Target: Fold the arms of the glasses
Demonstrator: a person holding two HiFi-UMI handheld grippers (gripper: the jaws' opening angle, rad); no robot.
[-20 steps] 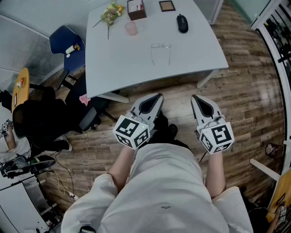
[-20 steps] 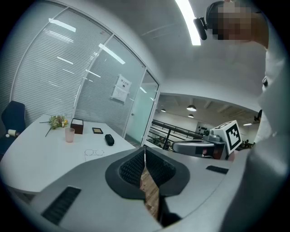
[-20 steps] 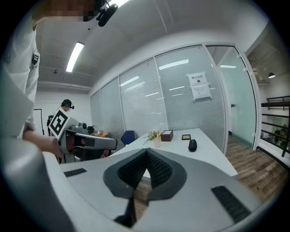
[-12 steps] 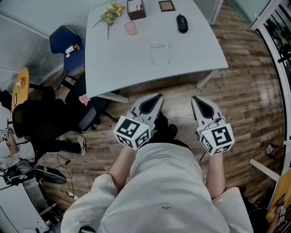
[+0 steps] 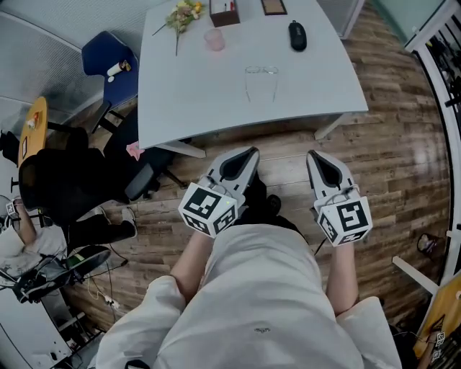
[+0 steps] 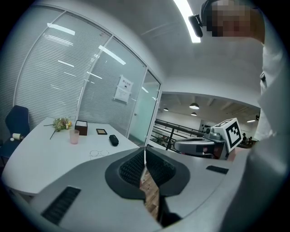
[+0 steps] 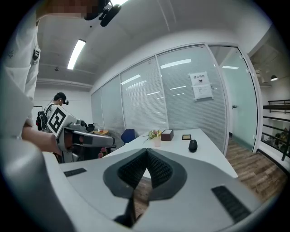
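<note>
The clear-rimmed glasses (image 5: 261,79) lie on the white table (image 5: 187,101) with both arms unfolded toward me; they also show in the left gripper view as glasses (image 6: 99,153). My left gripper (image 5: 249,153) and right gripper (image 5: 314,156) hang side by side in front of my body, over the wooden floor, short of the table's near edge. Both are shut with nothing between the jaws, as seen at the left gripper (image 6: 145,150) and the right gripper (image 7: 147,152). In the right gripper view the glasses are hidden.
At the table's far end stand a pink cup (image 5: 214,40), a flower sprig (image 5: 184,13), a brown box (image 5: 225,11), a small frame (image 5: 272,6) and a black mouse (image 5: 297,34). A blue chair (image 5: 112,68) and a black chair (image 5: 65,184) stand to the left.
The head view has shifted a little, so the table sits slightly higher and further right. A person's legs at the far left have moved. Both grippers stay put and shut.
</note>
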